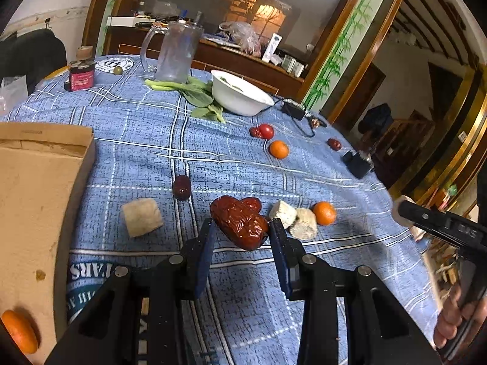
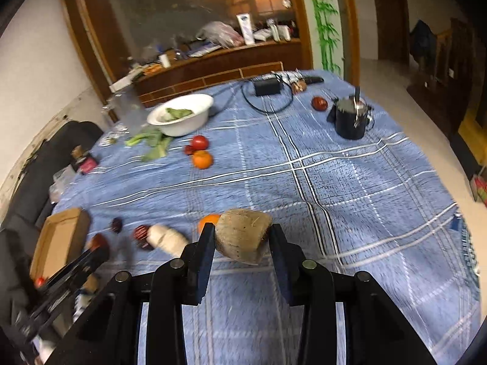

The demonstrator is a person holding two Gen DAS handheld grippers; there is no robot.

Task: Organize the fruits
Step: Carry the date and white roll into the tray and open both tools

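**Both tongs loaded, box waiting at the left**

Starting at nine o'clock in the left wrist view, the cardboard box (image 1: 39, 200) lies open on the blue checked tabletop (image 1: 146, 140), with one orange (image 1: 19, 331) already inside near its lower corner. I take the box to be the collecting place, which would explain why it sits close to the left hand.

Moving right, a pale cube (image 1: 141, 217) and a small dark date (image 1: 182, 187) rest on the cloth, well apart from the box. At centre, the left tongs (image 1: 240, 234) are clamped on a large wrinkled red date (image 1: 239, 223), lifted clear of the cloth; a short swing toward nine o'clock looks likely to drop it in the box.

Just past it sit two pale chunks (image 1: 293, 217) touching each other, and an orange (image 1: 324, 213) beside them. Toward one o'clock lie a tomato (image 1: 265, 130) and another orange (image 1: 278, 149), near a white bowl (image 1: 243, 95) with greens.

At three o'clock the right tongs enter the left view. In their own view, the right tongs (image 2: 240, 240) are closed on a brownish, blunt-cornered lump (image 2: 243, 235), held above the cloth. What it is I cannot tell; the view is blurred. The remaining fruit is scattered, so much sorting appears left.
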